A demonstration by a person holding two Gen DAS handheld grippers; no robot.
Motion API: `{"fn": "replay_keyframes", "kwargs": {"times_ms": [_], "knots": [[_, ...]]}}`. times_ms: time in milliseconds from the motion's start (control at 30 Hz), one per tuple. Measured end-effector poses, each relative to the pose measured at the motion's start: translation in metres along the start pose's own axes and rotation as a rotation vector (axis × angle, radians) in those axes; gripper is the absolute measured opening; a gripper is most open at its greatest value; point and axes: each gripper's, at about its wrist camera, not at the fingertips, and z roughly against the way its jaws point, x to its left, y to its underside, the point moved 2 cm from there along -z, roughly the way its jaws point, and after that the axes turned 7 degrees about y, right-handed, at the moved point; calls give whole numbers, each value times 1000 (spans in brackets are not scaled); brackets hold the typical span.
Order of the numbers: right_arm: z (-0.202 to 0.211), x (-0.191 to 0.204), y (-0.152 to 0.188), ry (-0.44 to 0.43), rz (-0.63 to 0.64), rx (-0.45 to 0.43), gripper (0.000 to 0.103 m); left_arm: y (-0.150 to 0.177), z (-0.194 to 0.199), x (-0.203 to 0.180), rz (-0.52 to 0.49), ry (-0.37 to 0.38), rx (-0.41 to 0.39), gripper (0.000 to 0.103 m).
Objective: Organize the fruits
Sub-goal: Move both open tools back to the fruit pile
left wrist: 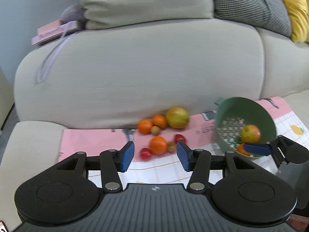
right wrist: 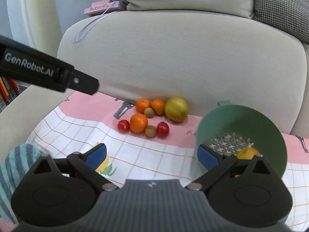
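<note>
**Fruit on a sofa cloth beside a tipped green bowl**

A green bowl (right wrist: 241, 135) lies tilted, its mouth facing the cameras. Inside rests a yellow-red apple (left wrist: 250, 133), and an orange piece is largely hidden behind the right tongs (right wrist: 152, 156), whose jaws spread wide with one finger over the bowl's rim. To the bowl's left, on a pink checked cloth (right wrist: 77, 127), cluster three oranges (right wrist: 138, 123), a large apple (right wrist: 176, 109), two kiwis and two red fruits. The left tongs (left wrist: 155, 154) hang open, empty, before the cluster. The grey sofa cushion (left wrist: 135, 67) rises behind.
</note>
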Motion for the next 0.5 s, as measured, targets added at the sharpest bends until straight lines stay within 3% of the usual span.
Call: {"fn": "replay_keyframes", "kwargs": {"times_ms": [267, 500], "knots": [[-15, 25, -7, 17, 83, -41, 99, 8, -13, 37, 90, 49, -22, 63], [-35, 36, -11, 31, 115, -37, 99, 22, -41, 55, 176, 122, 10, 63]]}}
